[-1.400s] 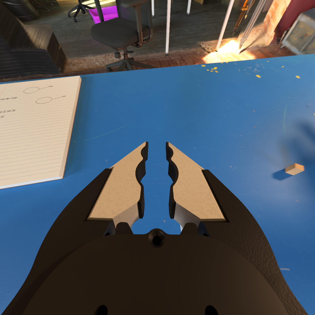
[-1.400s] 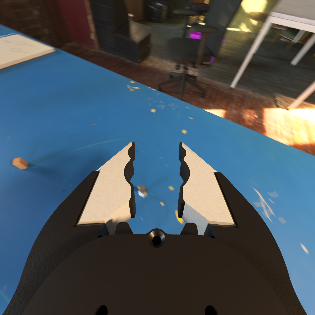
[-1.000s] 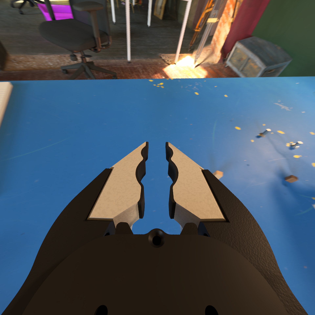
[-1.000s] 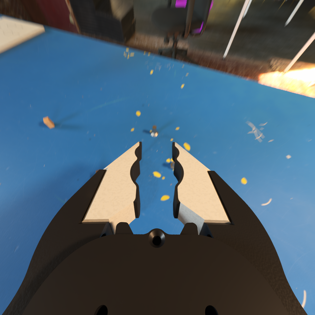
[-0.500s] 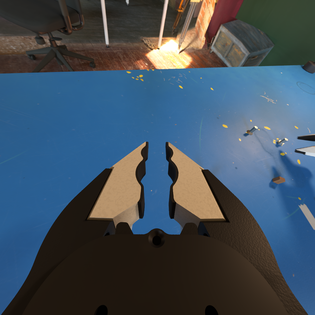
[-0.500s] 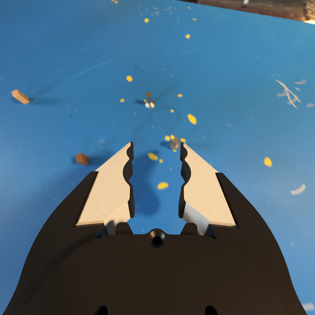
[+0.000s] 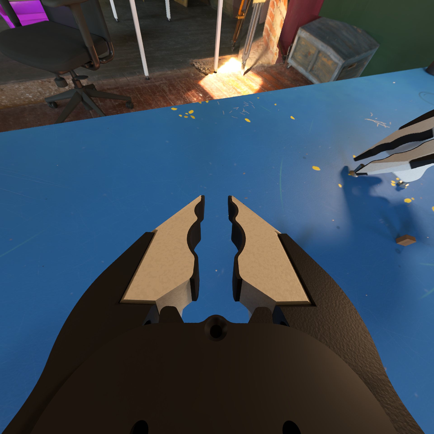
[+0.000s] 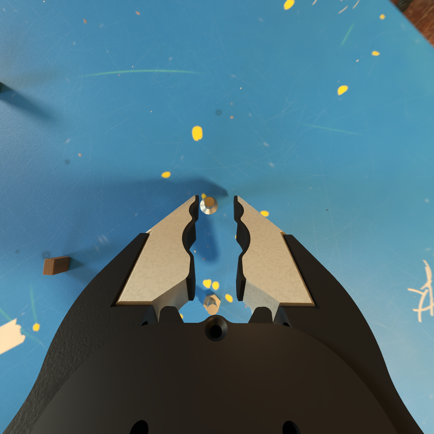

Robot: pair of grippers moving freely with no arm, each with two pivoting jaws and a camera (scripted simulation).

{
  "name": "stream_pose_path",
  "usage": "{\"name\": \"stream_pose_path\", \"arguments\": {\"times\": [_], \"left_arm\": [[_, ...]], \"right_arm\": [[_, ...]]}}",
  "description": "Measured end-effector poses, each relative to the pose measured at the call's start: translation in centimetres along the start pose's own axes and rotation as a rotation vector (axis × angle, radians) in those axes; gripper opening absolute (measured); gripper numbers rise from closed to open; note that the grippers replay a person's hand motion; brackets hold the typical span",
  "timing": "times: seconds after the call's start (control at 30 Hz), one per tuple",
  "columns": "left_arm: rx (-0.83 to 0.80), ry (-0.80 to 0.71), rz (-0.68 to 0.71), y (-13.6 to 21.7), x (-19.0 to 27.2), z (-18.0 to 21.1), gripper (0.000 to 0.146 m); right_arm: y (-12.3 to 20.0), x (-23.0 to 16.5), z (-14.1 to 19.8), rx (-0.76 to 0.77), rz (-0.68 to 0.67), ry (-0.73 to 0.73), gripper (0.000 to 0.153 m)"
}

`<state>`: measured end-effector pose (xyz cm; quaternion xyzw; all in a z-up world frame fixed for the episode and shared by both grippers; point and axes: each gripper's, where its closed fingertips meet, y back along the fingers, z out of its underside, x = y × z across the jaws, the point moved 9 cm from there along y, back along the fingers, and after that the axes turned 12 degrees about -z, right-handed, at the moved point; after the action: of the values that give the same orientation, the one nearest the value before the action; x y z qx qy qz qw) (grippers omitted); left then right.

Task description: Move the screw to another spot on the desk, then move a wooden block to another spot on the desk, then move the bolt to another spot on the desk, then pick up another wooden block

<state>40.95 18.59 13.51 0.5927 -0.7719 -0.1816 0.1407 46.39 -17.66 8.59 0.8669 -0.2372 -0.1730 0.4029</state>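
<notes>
in the right wrist view the right claw (image 8: 215,198) is seen pointed steeply down at the blue table (image 8: 305,145), its jaws parted by a moderate gap with nothing held. the screw (image 8: 208,205), seen end-on with its round head, is found at the centre of the frame between the fingertips, just beside the left fingertip (image 8: 195,199) and apart from the other. whether that tip touches it cannot be told. the bolt (image 8: 211,303), with a hexagonal head, is seen lower in the frame, on the table near the root of the jaws. a brown block (image 8: 56,265) lies at the left of the frame, well apart from the claw. yellow flecks (image 8: 197,133) are scattered over the table, and pale shavings (image 8: 424,298) are seen at the right edge.

in the left wrist view the left claw (image 7: 216,198) is shown over bare table (image 7: 117,176) at the centre of the frame, its jaws parted by a narrow gap and empty. the right claw (image 7: 357,166) is seen at the right edge, tips down at the table, with the screw (image 7: 351,173) at its lower tip. the bolt (image 7: 402,185) is seen below it, and the block (image 7: 405,240) lies at the lower right. a chair (image 7: 58,51) and a grey cabinet (image 7: 328,51) are seen on the floor beyond the table, at the top of the frame.
</notes>
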Motion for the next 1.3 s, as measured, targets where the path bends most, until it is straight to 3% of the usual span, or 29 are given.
{"name": "stream_pose_path", "arguments": {"times": [0.23, 0.43, 0.63, 0.73, 0.93, 1.1, 1.3], "left_arm": [[-0.013, 0.049, 0.038, -0.1, -0.5, 0.4, 0.020], [-0.015, 0.026, -0.007, 0.0, -1.2, 0.8, 0.019], [-0.016, 0.028, -0.050, 0.4, -2.3, 1.4, 0.019], [-0.007, 0.041, -0.066, 0.7, -3.0, 1.6, 0.020], [0.000, 0.058, -0.087, 1.3, -3.7, 1.9, 0.020], [0.010, 0.024, -0.100, 1.8, -3.5, 1.6, 0.019], [-0.007, 0.023, -0.070, 1.8, -3.0, 1.8, 0.019]], "right_arm": [[-0.4, -0.1, 0.4, -0.013, -0.034, 0.021, 0.010], [0.0, -0.5, 0.3, 0.001, -0.033, 0.049, 0.008], [4.0, -2.4, -0.7, 0.146, 0.035, 0.051, 0.008], [5.4, -5.3, -1.1, 0.219, -0.039, 0.058, 0.008], [2.2, -13.2, 0.0, 0.174, -0.263, 0.055, 0.008], [-0.4, -16.5, 1.6, 0.041, -0.229, 0.086, 0.008], [-1.4, -17.5, 2.1, -0.020, -0.161, 0.125, 0.008]]}}
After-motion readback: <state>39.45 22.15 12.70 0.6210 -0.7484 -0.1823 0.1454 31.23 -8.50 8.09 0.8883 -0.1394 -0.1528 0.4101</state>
